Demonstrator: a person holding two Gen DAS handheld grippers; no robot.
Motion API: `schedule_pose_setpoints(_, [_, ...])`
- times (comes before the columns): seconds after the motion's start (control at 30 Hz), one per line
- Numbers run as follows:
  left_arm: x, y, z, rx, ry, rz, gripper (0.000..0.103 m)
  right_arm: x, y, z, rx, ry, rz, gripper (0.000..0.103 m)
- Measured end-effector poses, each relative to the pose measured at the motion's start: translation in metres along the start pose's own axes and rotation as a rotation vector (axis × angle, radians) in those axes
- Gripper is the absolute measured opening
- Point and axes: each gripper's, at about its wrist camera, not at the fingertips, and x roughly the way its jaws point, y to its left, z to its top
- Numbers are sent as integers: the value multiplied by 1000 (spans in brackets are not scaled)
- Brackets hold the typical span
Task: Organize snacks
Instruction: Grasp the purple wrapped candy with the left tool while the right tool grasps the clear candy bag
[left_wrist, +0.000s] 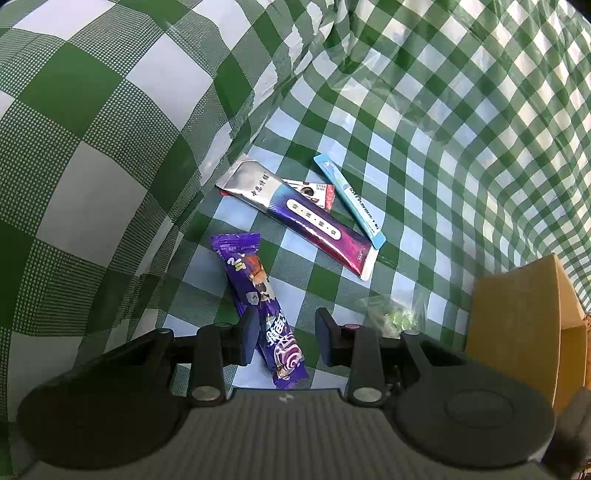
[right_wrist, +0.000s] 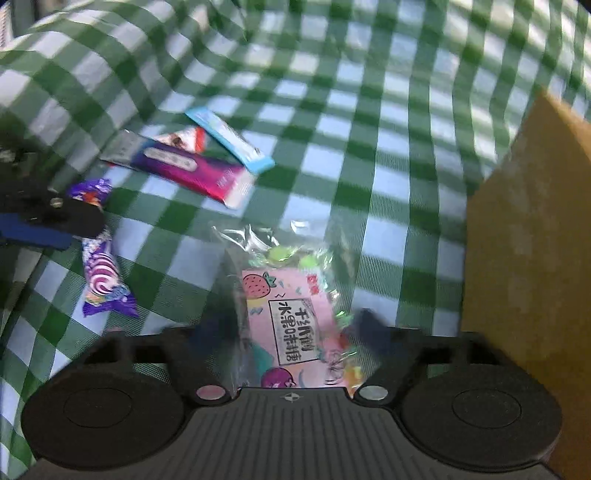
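**Both grippers down over snacks on checked cloth, box at right**

Left gripper (left_wrist: 286, 338): jaws apart, part-way open, hovering over the lower end of the purple candy bar (left_wrist: 258, 306). The bar lies on the surface (left_wrist: 424, 206) between the fingers; the left pad looks to be at its edge, the right pad is clear of it with cloth showing in between. Not clamped.

Right gripper (right_wrist: 295, 332): blurred fingers either side of the clear candy bag (right_wrist: 291, 314), the one with the pink strawberry label and green sweets inside. No earlier view to compare. Jaws look narrowed around the bag, but the blur hides whether the pads press on it, so grip cannot be told. Bag lies flat on the cloth, right in front of the camera.

Other snacks, left wrist view: silver-and-purple stick pack (left_wrist: 299, 218) lying diagonally, a small red-and-white packet (left_wrist: 314, 194) tucked under it, a light blue stick pack (left_wrist: 349, 199) just beside them, its lower end touching the purple pack's end. All are up-frame of the candy bar, apart from it.

Cardboard box (right_wrist: 528, 236) stands at the right edge in both views, near the candy bag. Green-and-white checked cloth covers the surface and rises in folds behind and to the left.
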Motion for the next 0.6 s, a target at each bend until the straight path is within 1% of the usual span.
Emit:
schedule_pose_setpoints(0.03, [0,0,0,-3,1,1,37,-3,1,1,1,-7,8,33])
schedule_pose_setpoints(0.07, [0,1,0,-7,2,1,37,-7,2,1,9,-14,24,22])
schedule_pose_setpoints(0.13, [-1,3,-1,-17,3,2,37,-13,0,4,18,-27,24,18])
schedule_pose_setpoints(0.33, [-2,11,2,-43,-3,10,37,-37,-12,7,103,-75,60,11])
schedule_pose_setpoints(0.4, [-2,10,1,-45,-2,10,37,-42,-11,11,121,-91,81,11])
schedule_pose_setpoints(0.6, [-2,11,2,-48,-1,11,37,-77,-11,15,147,-158,126,11])
